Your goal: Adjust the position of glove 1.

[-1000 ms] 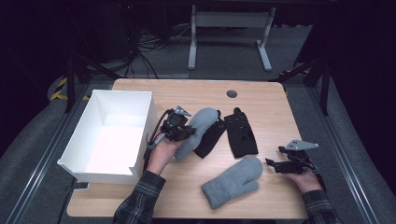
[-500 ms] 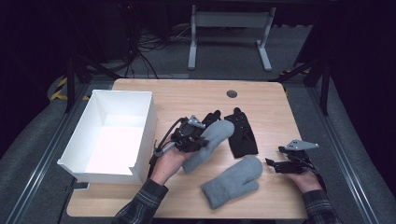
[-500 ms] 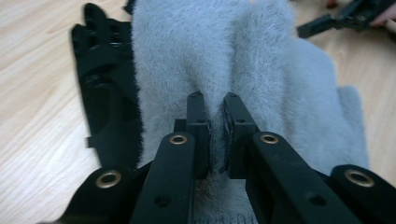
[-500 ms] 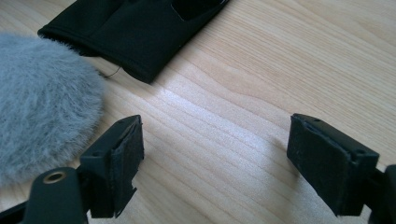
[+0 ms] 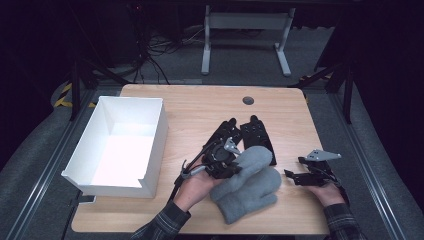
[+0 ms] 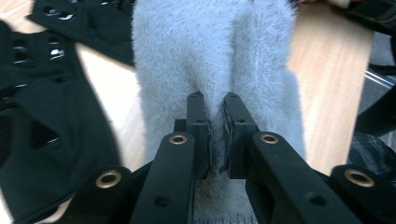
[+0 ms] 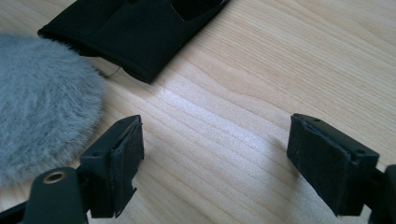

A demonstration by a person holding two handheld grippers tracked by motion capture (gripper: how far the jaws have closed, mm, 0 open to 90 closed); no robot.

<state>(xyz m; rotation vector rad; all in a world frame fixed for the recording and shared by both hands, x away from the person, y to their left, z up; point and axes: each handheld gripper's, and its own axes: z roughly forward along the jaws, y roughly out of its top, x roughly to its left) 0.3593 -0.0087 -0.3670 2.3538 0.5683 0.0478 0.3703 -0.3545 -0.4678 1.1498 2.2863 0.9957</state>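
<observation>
My left gripper (image 5: 231,161) (image 6: 214,100) is shut on a fluffy grey mitten (image 5: 255,159) (image 6: 210,60), pinching a fold of it near the cuff. That mitten lies partly over a second grey mitten (image 5: 247,197) near the table's front edge. Two black gloves (image 5: 256,134) (image 5: 223,132) lie side by side just behind them, and they fill the left of the left gripper view (image 6: 42,107). At the right of the table my right gripper (image 5: 295,176) (image 7: 215,126) rests open over bare wood, with a grey mitten (image 7: 42,102) to its left and a black glove (image 7: 135,32) ahead.
An open white box (image 5: 155,135) stands on the left part of the wooden table (image 5: 200,107). A round dark grommet (image 5: 248,100) sits near the back edge. Cables and a metal stand leg lie on the floor behind the table.
My left gripper has carried the grey mitten from beside the black gloves toward the front right, onto the other grey mitten. The right gripper has stayed still.
</observation>
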